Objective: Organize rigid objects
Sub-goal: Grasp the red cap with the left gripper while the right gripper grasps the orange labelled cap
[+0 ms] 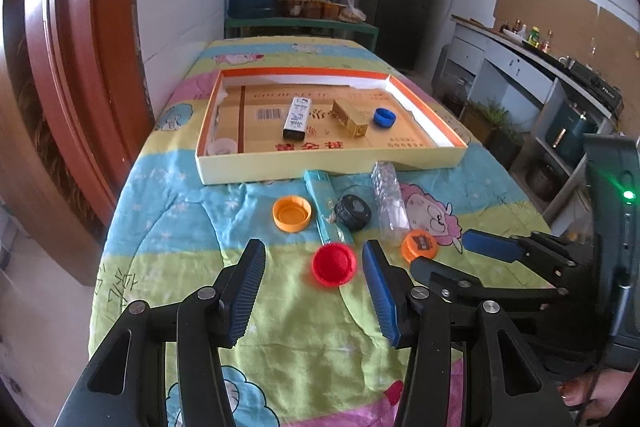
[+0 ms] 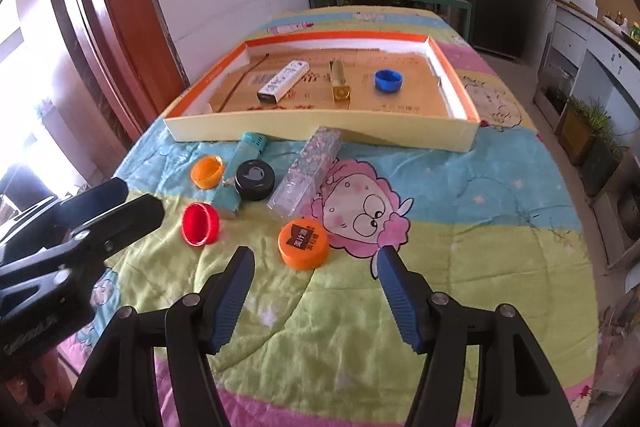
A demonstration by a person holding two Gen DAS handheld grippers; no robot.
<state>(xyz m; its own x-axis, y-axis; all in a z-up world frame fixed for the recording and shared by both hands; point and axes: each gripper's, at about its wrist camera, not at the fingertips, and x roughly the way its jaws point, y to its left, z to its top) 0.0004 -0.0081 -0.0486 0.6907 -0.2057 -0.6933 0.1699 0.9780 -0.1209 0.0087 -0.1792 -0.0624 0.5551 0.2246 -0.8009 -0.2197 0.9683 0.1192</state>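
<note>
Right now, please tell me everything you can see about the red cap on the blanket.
The red cap is a round, shiny plastic bottle cap with a ribbed side wall. It looks whole and lies alone on the quilted cartoon blanket with its hollow side facing up. It sits in front of the near end of the teal box, close to it; contact is unclear. The open left gripper frames it, pads apart from it.

Both wrist views face the tray (image 1: 332, 163), perhaps closely.
</note>
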